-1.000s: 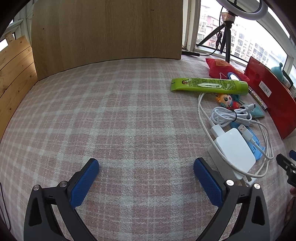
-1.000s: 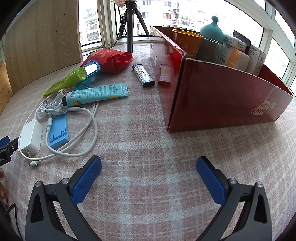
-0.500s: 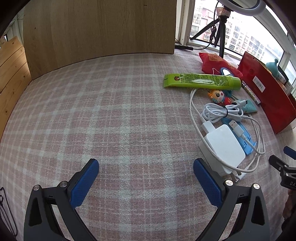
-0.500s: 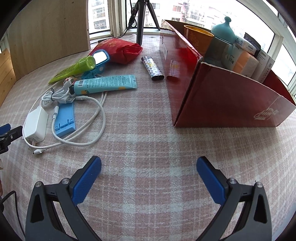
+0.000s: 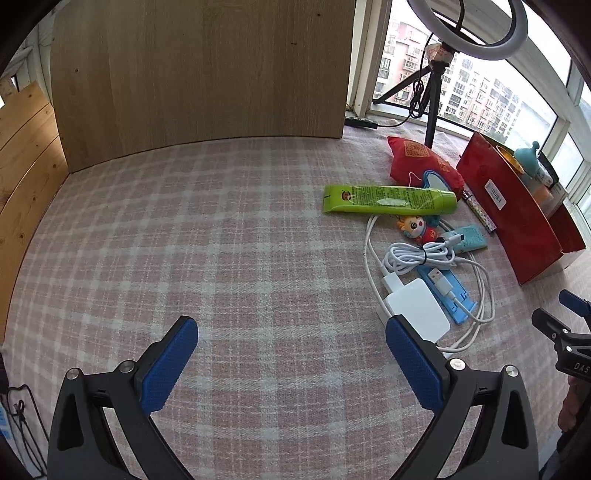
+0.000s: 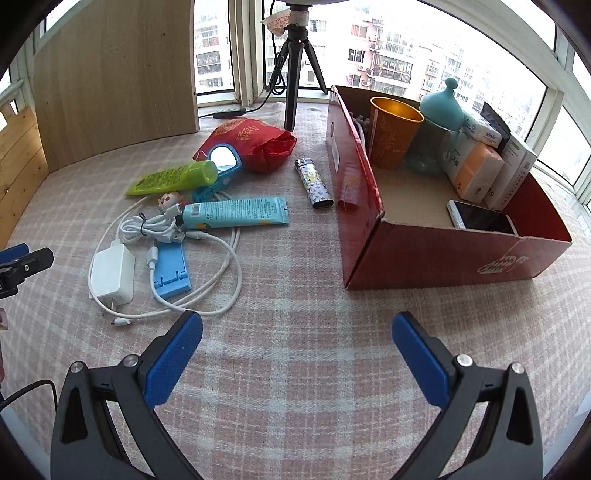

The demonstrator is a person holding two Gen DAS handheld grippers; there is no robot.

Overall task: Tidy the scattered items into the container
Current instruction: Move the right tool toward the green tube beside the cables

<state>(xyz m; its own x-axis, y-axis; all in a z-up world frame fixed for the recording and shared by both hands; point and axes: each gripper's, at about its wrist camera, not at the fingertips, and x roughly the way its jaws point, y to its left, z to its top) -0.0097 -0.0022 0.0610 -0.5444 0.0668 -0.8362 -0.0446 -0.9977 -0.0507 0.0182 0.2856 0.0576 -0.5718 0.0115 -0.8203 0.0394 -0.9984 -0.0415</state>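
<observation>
On the pink plaid cloth lies a scatter: a white charger point(image 6: 112, 273) with its looped cable point(image 6: 218, 280), a blue phone stand point(image 6: 171, 267), a teal tube point(image 6: 236, 213), a green tube point(image 6: 173, 177), a small toy figure point(image 6: 170, 199), a blue hand mirror point(image 6: 221, 160), a red pouch point(image 6: 251, 144) and a patterned lighter point(image 6: 313, 182). The red cardboard box point(image 6: 443, 258) stands to their right. My right gripper point(image 6: 297, 350) is open and empty, near the cable's front loop. My left gripper point(image 5: 291, 354) is open and empty, its right finger beside the charger point(image 5: 417, 308).
Inside the box are an orange cup point(image 6: 393, 133), a teal bottle point(image 6: 437, 129), several packets and a phone point(image 6: 480, 218). A tripod point(image 6: 295, 66) with a ring light point(image 5: 469, 26) stands behind the items. A wooden panel point(image 5: 199, 77) closes off the back left.
Both grippers have risen and pulled back: the scattered items sit farther away and the inside of the box has come into the right wrist view. Nothing on the cloth has moved.
</observation>
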